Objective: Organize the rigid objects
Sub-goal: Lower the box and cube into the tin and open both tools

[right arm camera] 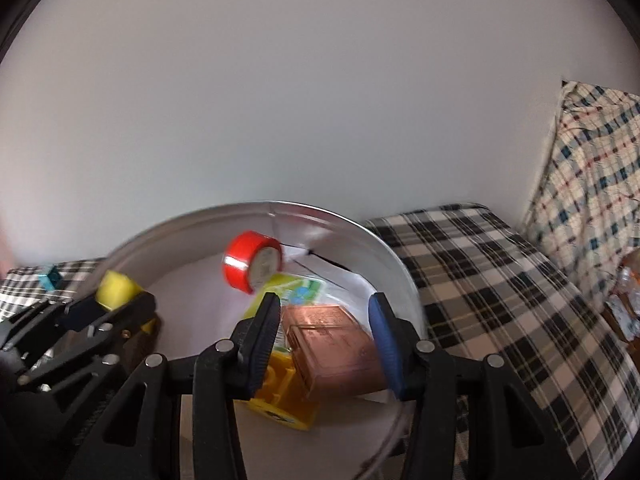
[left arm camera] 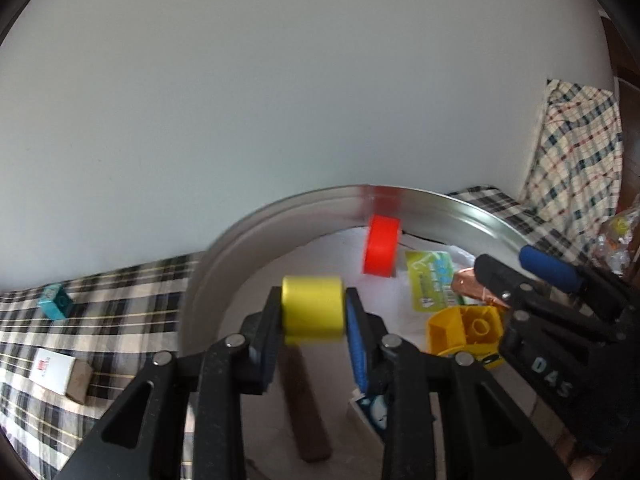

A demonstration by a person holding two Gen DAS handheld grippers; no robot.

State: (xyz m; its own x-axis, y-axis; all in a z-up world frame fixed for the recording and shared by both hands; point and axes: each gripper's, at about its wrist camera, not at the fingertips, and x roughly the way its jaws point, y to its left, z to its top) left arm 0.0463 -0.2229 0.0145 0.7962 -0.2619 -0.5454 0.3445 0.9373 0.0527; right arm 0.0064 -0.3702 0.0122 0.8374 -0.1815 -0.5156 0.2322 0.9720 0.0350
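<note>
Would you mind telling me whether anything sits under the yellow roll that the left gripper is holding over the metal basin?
The left gripper holds the yellow roll over the basin. A dark brown bar lies on the basin floor just below and nearer the camera; the red tape roll stands farther back.

Blurring badly: red tape roll [right arm camera: 252, 266] and metal basin [right arm camera: 396, 280] rim, label print unreadable. Hiding behind left gripper [left arm camera: 314, 312]: most of the brown bar [left arm camera: 306, 408]. Covering part of the yellow block [right arm camera: 280, 396]: copper-coloured box [right arm camera: 332, 348]. Leaving unclear whether right gripper [right arm camera: 326, 336] fingers [right arm camera: 264, 332] touch that box.
</note>
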